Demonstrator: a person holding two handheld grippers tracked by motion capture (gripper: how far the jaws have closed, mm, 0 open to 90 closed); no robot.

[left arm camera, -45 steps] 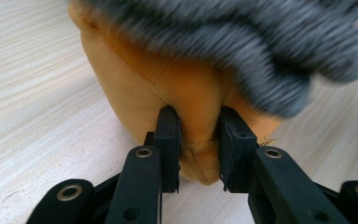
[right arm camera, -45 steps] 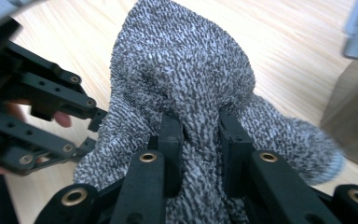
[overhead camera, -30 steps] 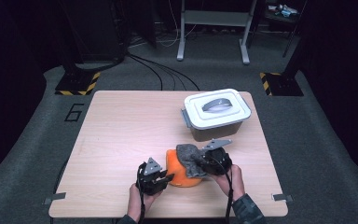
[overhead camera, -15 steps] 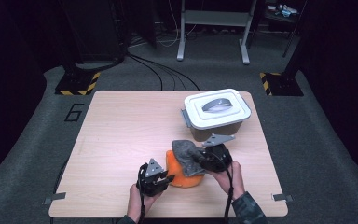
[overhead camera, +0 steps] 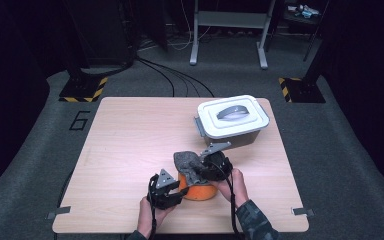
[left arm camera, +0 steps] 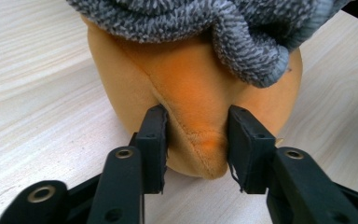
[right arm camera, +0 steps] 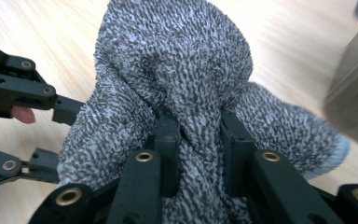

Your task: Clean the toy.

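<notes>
Soft orange plush cushion, rounded [overhead camera: 198, 190], at near middle of pale wooden surface [overhead camera: 130, 145], between both hands; speckled grey knitted cloth [overhead camera: 186, 161] draped over its top and hanging down one side. Left tongs [left arm camera: 195, 140]: jaws level, set either side of a stitched orange seam fold, just been opening, pads at the plush but hardly pinching; fold between them, grip loosened. Right tongs [right arm camera: 196, 140]: clenched on a bunched ridge of grey knit, fabric squeezed tight between both pads. White lidded plastic tub with grey handle [overhead camera: 232, 116]: well apart toward far right of surface, shut. Step in hand, by judgement: peeling cloth off cushion. Recommended handling: pull knit up and away in line with its drape, not sideways, to avoid dragging cushion along; re-pinch seam fold firmly with left tongs, or press cushion down, before pulling; keep right pinch deep in the ridge, since loose knit slips easily; watch hanging edge for snagging on left jaws.
</notes>
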